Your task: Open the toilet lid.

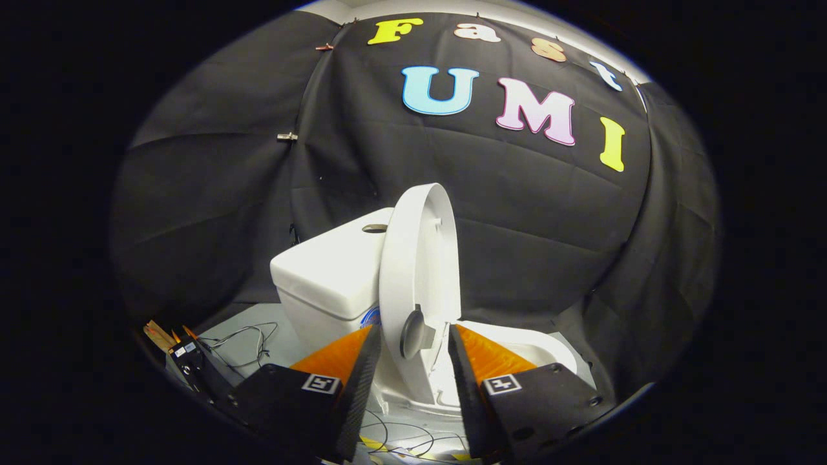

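Observation:
The white toilet lid (417,258) stands raised, nearly upright, leaning back toward the tank (323,271). A grey knob (412,332) is fixed low on the lid. My gripper (413,345) is open, its two orange-and-black fingers (358,361) spread on either side of the lid's lower part and the knob. Neither finger presses on them as far as I can see. The seat and bowl rim (536,345) lie uncovered to the right of the lid, beyond the right finger.
The tank has a round flush button (375,227) on top. Loose cables (249,339) lie on the pale floor left of the toilet, and more run under the fingers. A small black device with wooden bits (174,342) sits at the far left.

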Demonstrator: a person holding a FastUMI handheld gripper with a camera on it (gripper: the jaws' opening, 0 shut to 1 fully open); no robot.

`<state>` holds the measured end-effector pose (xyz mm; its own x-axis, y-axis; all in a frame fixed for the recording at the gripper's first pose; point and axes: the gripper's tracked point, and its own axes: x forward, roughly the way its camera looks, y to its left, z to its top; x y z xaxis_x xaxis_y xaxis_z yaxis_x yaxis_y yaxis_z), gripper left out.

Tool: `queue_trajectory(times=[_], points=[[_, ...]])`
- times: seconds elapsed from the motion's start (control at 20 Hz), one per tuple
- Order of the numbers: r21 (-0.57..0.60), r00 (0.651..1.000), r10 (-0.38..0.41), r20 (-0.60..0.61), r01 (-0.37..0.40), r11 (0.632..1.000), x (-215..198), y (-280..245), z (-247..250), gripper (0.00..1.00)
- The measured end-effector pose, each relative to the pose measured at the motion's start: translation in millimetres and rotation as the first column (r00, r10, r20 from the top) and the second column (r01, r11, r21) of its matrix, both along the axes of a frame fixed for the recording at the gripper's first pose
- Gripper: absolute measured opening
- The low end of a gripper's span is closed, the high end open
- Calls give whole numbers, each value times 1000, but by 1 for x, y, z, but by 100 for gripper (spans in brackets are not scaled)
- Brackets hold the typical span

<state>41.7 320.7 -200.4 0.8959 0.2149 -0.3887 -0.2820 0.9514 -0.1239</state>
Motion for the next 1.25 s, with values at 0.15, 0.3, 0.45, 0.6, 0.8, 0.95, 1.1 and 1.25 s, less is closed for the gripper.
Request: queue_trajectory(times=[0.15,0.3,0.45,0.6,0.8,0.95,1.1,1.25], points=[[13,1000,-5,6,5,1000,-2,-5,5,81],[18,1000,-13,17,13,1000,-3,-11,13,94],[34,999,-25,24,24,999,-4,-22,22,98],[52,998,-40,50,37,998,-6,-37,39,99],[86,992,-79,97,71,994,-8,-68,69,99],[110,987,-109,122,95,989,-11,-91,91,98],[123,981,-131,141,114,986,-17,-113,113,99],[127,975,-144,169,123,984,-30,-129,135,99]])
